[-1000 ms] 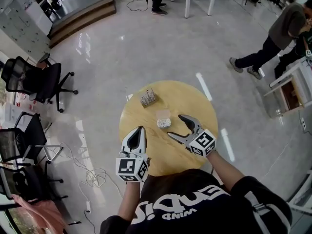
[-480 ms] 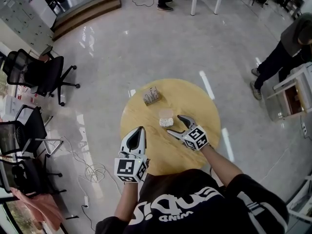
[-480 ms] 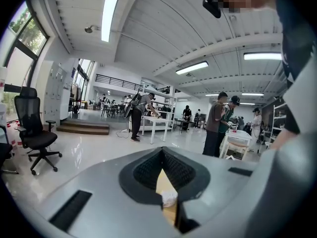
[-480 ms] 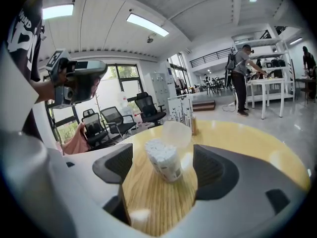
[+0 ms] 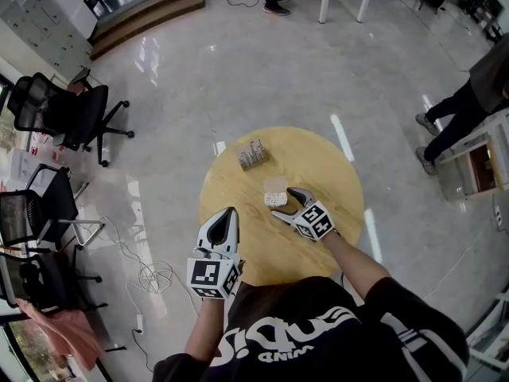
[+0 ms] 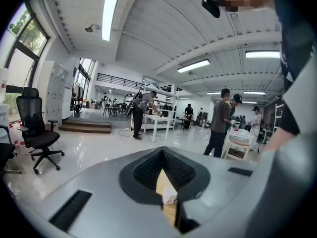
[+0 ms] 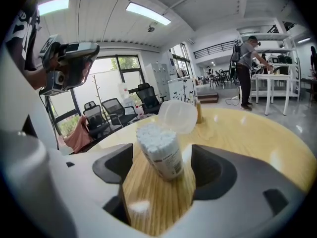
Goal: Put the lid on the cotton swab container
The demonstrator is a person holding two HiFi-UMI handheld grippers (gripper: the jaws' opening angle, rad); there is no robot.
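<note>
Right gripper view: the clear plastic cotton swab container (image 7: 159, 150), uncapped, stands untouched between the wide-apart jaws of the right gripper (image 5: 285, 203); its translucent round lid (image 7: 177, 115) lies just behind the container. The left gripper (image 5: 230, 212) is closed and empty. This looks like the approach step; next, probably clamp the container, then fetch the lid.

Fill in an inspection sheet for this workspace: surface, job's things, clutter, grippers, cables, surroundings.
Surface: round wooden table, mostly bare.
Job's things: container upright, open, full of swabs; lid off, just behind it.
Clutter: small rack on the table's far side; contents too small to tell.
Grippers: left gripper shut, empty, at the near edge; right gripper open, its jaws either side of the container with gaps, not pressing.
Cables: cable loose on the floor, left of the table.
Surroundings: office chairs at left; a person at right; glossy floor.
</note>
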